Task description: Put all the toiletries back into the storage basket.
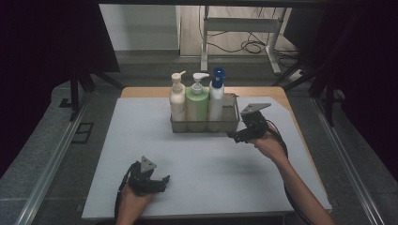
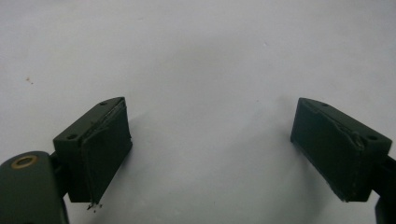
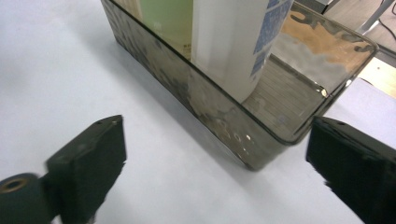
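A clear smoky tray (image 1: 231, 123) at the back middle of the white table top (image 1: 202, 168) holds three pump bottles: a cream one (image 1: 177, 98), a green one (image 1: 197, 101) and a white one with a blue pump (image 1: 216, 96). My right gripper (image 1: 234, 137) hangs just off the tray's right front corner, open, nothing between its pads. In the right gripper view the tray's corner (image 3: 261, 149) and the white bottle (image 3: 233, 42) lie just beyond the jaws. My left gripper (image 1: 162, 182) rests near the front left, open and empty; its pads (image 2: 105, 154) stand wide apart over bare table.
The tray's right end (image 3: 303, 88) has spare room beside the white bottle. A strip of wooden desk (image 1: 145, 92) shows behind the white top. Table legs and cables (image 1: 253, 46) lie on the floor beyond. Metal rails run along both sides.
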`<state>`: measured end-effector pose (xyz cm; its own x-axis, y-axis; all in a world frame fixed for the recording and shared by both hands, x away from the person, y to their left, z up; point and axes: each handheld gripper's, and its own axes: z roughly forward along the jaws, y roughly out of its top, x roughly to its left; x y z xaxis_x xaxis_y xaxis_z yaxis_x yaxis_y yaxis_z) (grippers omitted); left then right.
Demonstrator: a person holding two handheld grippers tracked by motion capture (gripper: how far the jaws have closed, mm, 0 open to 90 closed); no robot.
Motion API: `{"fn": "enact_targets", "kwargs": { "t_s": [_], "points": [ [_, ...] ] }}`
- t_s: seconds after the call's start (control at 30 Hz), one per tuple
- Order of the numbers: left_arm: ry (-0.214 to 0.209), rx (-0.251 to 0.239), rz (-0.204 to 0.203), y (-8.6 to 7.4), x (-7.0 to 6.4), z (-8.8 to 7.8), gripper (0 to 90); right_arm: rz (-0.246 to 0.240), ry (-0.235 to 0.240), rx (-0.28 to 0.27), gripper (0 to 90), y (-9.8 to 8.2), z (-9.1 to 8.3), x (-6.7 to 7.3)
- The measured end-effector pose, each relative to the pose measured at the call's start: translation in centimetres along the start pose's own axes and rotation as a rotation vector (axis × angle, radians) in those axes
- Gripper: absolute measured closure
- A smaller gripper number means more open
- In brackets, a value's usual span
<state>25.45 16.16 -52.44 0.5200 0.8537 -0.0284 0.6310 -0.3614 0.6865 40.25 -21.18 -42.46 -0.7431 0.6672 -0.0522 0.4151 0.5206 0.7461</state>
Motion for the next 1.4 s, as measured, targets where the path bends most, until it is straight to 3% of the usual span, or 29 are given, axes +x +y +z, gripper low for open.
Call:
{"fn": "enact_targets", "kwargs": {
  "t_s": [0.57, 0.83, 1.4],
  "points": [
    [0.0, -0.001, 0.0, 0.0, 0.0, 0.0, 11.8, -0.02, -0.023, -0.003, 0.0, -3.1, -3.4, -0.1],
    [0.001, -0.002, 0.0, 0.0, 0.0, 0.0, 11.8, 0.002, -0.034, -0.001, 0.0, -5.2, -4.6, -0.3],
    [0.002, 0.0, 0.0, 0.0, 0.0, 0.0, 11.8, 0.011, -0.032, 0.007, 0.0, -10.5, -4.6, 0.4]
  ]
}}
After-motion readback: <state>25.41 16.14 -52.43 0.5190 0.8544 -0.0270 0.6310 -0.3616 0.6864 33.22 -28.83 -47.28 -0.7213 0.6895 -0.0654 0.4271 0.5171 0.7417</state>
